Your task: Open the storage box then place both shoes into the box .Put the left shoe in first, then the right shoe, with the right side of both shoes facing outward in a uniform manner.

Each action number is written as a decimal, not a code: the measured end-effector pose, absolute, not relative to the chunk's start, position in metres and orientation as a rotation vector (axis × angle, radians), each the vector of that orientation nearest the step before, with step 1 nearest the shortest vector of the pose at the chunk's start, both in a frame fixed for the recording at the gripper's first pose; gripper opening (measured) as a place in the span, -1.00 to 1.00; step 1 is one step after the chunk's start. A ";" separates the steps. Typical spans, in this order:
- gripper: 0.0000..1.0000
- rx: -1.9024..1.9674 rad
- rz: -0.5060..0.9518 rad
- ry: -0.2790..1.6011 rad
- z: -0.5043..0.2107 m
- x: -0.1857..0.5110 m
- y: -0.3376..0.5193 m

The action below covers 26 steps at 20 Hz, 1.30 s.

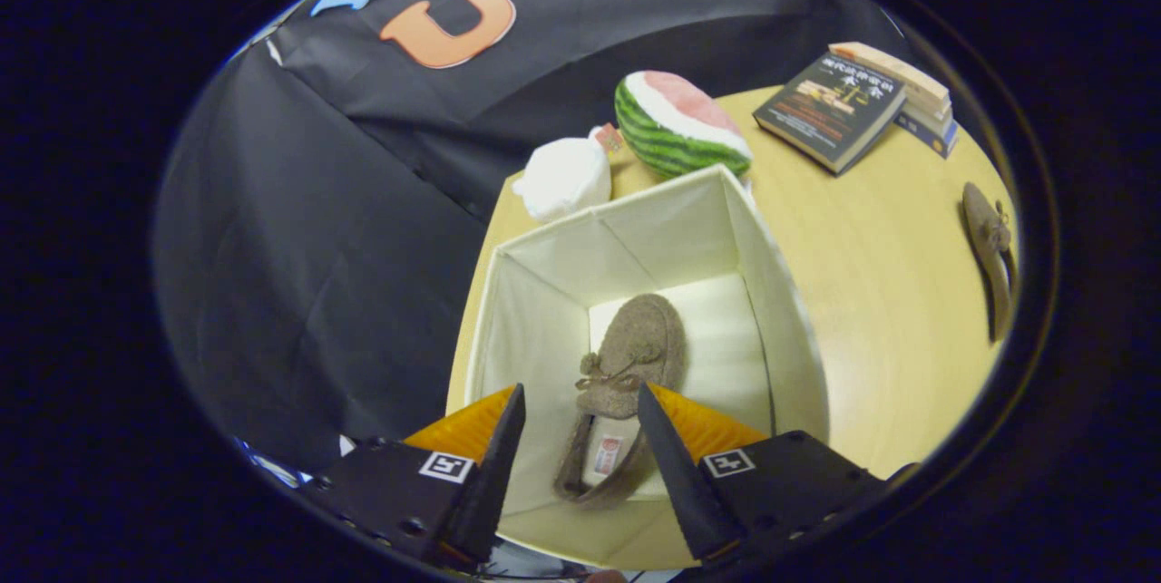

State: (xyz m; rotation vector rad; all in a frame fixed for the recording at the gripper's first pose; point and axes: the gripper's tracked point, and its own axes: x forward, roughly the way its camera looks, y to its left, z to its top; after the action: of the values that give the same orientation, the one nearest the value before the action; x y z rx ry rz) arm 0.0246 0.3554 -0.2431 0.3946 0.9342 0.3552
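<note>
A white fabric storage box (pixel 780 293) stands open on the round wooden table. Inside it lies a brown felt shoe (pixel 626 374) with a small bow, toe pointing away from me, heel toward me. My gripper (pixel 580 402) hovers above the box's near side, open, its fingers apart on either side of the shoe's heel part without touching it. A second brown shoe (pixel 990 247) lies on the table far to the right of the box, near the table's edge.
Behind the box sit a plush watermelon slice (pixel 680 125) and a white plush toy (pixel 564 177). A stack of books (pixel 853 107) lies at the back right. The table (pixel 871 311) has bare wood between box and second shoe.
</note>
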 end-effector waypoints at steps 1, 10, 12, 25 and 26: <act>0.68 0.358 0.365 0.900 -0.229 0.022 0.350; 0.93 0.124 0.378 0.557 -0.110 0.019 0.237; 0.92 0.111 0.347 0.525 -0.100 0.017 0.195; 0.93 0.060 0.091 0.604 -0.186 0.021 -0.115; 0.92 0.060 0.081 0.628 -0.202 0.022 -0.128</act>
State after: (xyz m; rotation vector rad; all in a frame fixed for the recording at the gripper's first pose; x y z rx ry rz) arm 0.0224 -0.1278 -0.2015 0.0602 0.6281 0.0811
